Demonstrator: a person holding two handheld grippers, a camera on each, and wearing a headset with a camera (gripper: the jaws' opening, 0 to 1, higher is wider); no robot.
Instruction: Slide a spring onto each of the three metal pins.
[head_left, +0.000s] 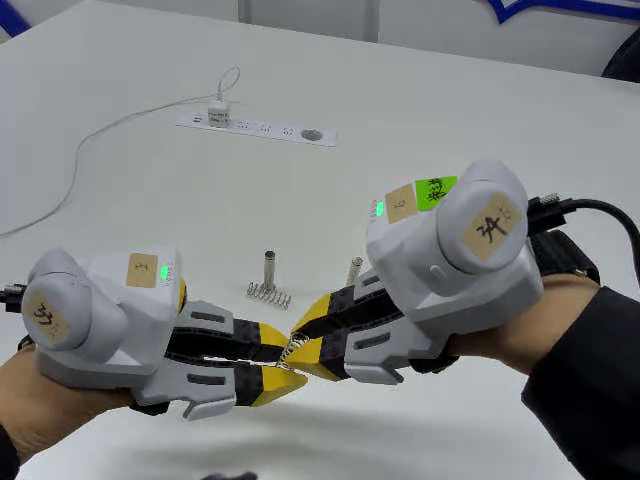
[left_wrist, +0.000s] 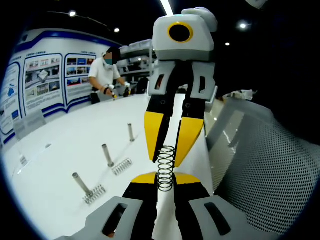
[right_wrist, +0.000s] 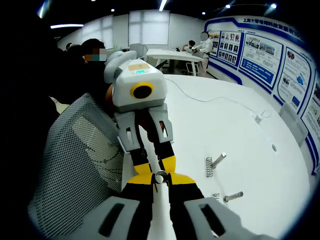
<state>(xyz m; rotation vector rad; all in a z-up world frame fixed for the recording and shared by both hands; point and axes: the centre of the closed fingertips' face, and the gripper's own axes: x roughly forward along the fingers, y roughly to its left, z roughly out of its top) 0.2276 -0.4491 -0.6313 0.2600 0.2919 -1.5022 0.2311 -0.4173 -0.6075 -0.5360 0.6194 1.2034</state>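
Two-gripper hold on a spring, above the near part of a white table (head_left: 150, 200). The left gripper (head_left: 283, 362) and the right gripper (head_left: 300, 338) meet tip to tip, each with its 2 jaws clamped on one end of 1 coil spring (left_wrist: 166, 167). Beyond them stand 3 upright metal pins (left_wrist: 107, 155). 2 loose springs (left_wrist: 122, 166) lie flat on the table, each at the foot of a pin. 1 power strip (head_left: 255, 127) lies at the far side.

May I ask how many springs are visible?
3: held spring between left tongs and right tongs, loose spring by the middle pin, another spring at the nearest pin. Others possibly hidden.
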